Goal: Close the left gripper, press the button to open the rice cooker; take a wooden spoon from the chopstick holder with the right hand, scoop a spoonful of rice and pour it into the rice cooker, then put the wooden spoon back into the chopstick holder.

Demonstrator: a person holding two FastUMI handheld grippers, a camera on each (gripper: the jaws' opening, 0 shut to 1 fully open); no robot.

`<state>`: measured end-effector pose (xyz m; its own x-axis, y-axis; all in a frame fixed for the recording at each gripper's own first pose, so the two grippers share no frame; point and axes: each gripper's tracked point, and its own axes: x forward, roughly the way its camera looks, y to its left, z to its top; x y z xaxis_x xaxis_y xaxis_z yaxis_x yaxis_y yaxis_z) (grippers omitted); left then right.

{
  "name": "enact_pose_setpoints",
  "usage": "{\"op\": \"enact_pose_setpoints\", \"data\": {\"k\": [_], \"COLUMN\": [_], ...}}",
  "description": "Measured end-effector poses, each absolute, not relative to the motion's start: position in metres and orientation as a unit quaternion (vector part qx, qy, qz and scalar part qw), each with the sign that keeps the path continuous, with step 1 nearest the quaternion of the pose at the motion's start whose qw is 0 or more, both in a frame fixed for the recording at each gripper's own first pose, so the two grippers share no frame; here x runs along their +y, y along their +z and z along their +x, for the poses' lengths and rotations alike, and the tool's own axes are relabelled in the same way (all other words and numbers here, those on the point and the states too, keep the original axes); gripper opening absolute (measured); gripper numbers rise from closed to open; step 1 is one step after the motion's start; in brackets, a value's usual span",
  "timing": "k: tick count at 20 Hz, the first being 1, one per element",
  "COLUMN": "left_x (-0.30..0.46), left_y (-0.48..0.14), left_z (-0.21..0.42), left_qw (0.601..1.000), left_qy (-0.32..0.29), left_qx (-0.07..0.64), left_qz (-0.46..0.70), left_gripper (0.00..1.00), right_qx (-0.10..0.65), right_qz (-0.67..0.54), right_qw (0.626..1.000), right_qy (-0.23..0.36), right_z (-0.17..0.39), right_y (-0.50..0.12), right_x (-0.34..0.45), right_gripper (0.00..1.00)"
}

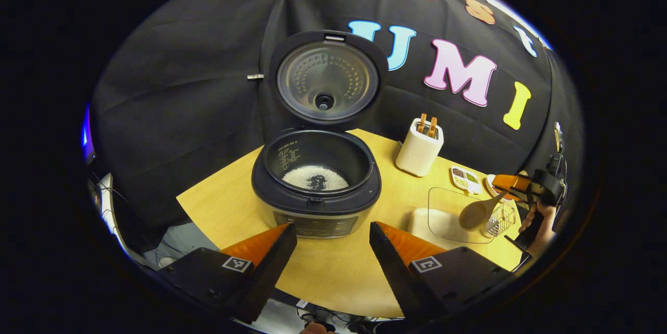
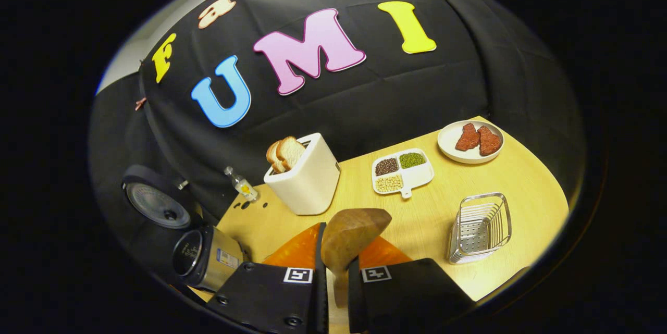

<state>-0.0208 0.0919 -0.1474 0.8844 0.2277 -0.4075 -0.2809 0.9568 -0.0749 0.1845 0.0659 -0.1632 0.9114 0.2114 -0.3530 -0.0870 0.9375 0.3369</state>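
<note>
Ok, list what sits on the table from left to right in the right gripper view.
Rice cooker → small bottle → toaster → divided bean dish → wire basket, with the meat plate behind it.

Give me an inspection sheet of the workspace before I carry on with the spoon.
Surface: wooden table, bare at the front.
Job's things: rice cooker open, lid up, rice in the pot; wooden spoon clamped; wire holder.
Clutter: toaster with bread, divided bean tray, plate of meat, small bottle, clear board.
Grippers: left gripper open, near the cooker's front; right gripper shut on the spoon.
Cables: some below the table's edge.
Surroundings: black cloth wall.
</note>
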Motion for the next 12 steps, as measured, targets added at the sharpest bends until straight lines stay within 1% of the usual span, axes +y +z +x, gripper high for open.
{"op": "enact_pose_setpoints", "data": {"k": [4, 6, 10, 12], "left_x": [0.097, 0.101, 0.115, 0.123], "left_y": [-0.165, -0.166, -0.163, -0.160], "left_z": [-0.026, -0.028, -0.033, -0.036], "left_qw": [0.965, 0.965, 0.967, 0.967], "left_qy": [0.125, 0.118, 0.113, 0.112], "left_qx": [0.217, 0.219, 0.218, 0.217], "left_qz": [-0.083, -0.077, -0.070, -0.079], "left_gripper": [0.95, 0.96, 0.95, 0.96], "right_qx": [0.192, 0.204, 0.208, 0.226], "right_qz": [0.128, 0.122, 0.111, 0.125], "right_qw": [0.971, 0.969, 0.969, 0.962], "right_qy": [0.063, 0.068, 0.079, 0.086], "right_z": [0.182, 0.176, 0.162, 0.154], "right_y": [-0.179, -0.193, -0.198, -0.204], "right_x": [0.073, 0.084, 0.111, 0.129], "right_gripper": [0.19, 0.19, 0.19, 0.19]}}
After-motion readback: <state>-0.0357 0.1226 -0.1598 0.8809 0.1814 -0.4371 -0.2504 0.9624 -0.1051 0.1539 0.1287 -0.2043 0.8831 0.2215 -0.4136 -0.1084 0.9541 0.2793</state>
